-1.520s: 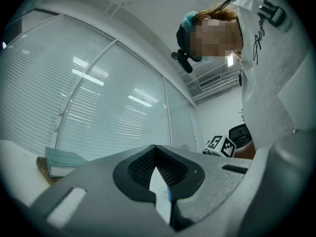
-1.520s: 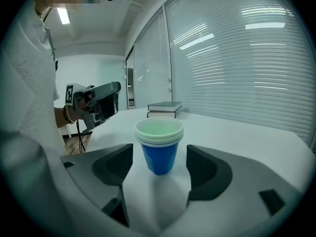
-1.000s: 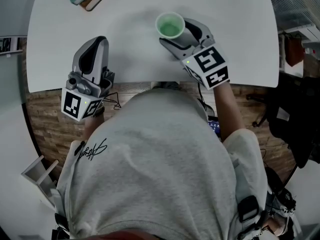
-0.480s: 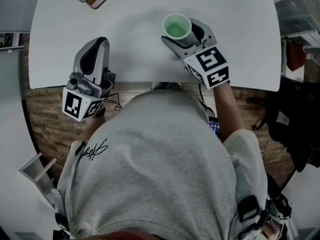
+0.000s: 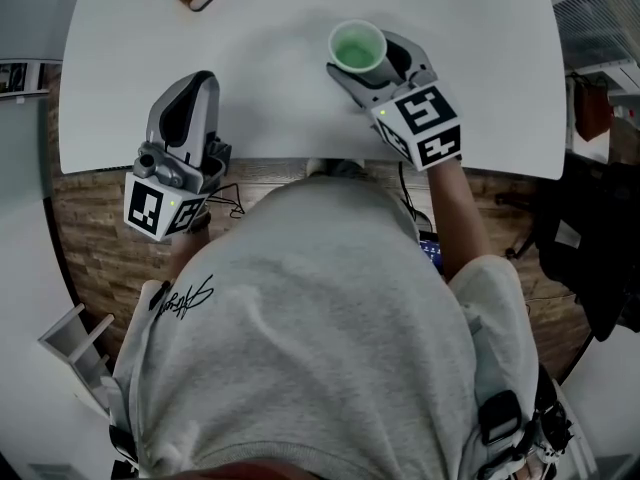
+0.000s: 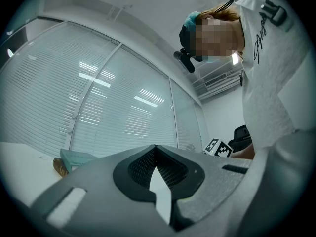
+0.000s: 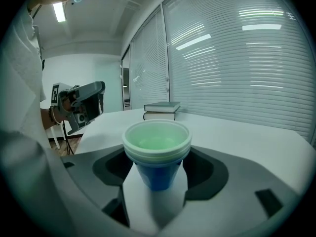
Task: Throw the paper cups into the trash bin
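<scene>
Stacked paper cups (image 7: 157, 149) upright between right gripper (image 5: 363, 58) jaws

Black scrawl (image 5: 185, 296) is showing on the shirt (image 5: 330, 338), just behind the left gripper (image 5: 195, 86), too loopy to read.

- stack of nested blue paper cups (image 7: 157, 154), pale green inside, whitish rims, upright, mouths up
- clamped at the blue base between the right gripper (image 5: 368, 60) jaws

Office, white desk (image 5: 280, 28), stacked books (image 7: 162, 110), slatted window blinds (image 7: 237, 58)
</scene>
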Tool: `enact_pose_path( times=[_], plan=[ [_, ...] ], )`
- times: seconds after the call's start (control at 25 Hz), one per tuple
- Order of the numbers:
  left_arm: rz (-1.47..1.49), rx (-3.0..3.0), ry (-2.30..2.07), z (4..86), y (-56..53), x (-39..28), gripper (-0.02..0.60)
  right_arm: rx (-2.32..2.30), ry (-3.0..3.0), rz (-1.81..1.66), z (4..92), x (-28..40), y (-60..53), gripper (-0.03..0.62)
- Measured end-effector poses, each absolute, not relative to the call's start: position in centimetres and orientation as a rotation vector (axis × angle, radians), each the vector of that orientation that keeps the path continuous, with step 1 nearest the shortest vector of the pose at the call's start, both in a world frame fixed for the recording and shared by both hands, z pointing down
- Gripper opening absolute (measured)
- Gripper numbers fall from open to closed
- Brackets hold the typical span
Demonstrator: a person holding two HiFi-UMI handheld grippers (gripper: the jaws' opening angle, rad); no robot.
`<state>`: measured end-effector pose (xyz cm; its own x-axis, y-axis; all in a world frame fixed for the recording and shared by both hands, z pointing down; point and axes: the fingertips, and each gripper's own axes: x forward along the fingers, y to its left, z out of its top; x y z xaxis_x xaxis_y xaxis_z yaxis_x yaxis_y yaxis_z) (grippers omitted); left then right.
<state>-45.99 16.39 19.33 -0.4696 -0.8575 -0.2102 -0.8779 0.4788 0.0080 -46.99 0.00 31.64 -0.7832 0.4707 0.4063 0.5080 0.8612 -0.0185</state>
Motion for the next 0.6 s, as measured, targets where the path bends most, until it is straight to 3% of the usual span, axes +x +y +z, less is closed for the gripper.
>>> enact_pose_path(
  times=[0.6],
  plan=[
    [0.209,-1.658,2.494,20.8,16.6,-46.4,-0.006,-0.603,-2.71,-0.107,30.4,-46.2,0.8,0.307]
  ],
)
